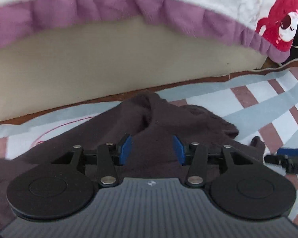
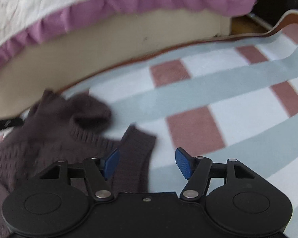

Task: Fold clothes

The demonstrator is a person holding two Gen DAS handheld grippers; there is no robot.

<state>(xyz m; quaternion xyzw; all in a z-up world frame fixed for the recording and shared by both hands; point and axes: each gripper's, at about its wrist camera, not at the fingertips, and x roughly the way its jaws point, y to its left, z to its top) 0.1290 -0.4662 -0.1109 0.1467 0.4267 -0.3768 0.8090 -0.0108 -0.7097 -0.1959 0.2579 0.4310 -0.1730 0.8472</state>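
Brown knit sweater (image 1: 168, 123) lay crumpled on the checked rug (image 2: 198, 91) near the rug's bed-side edge. Soft, limp, probably light; ribbed hem (image 2: 137, 144) looked the best hold. Left tongs (image 1: 152, 149) and right tongs (image 2: 147, 163) both spread, pinching nothing.

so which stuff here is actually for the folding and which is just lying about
For the job: dark brown knit sweater; left gripper and right gripper, both open over it.

Just there: checked rug; bed base; frilled purple-edged bedspread with a red bear print.
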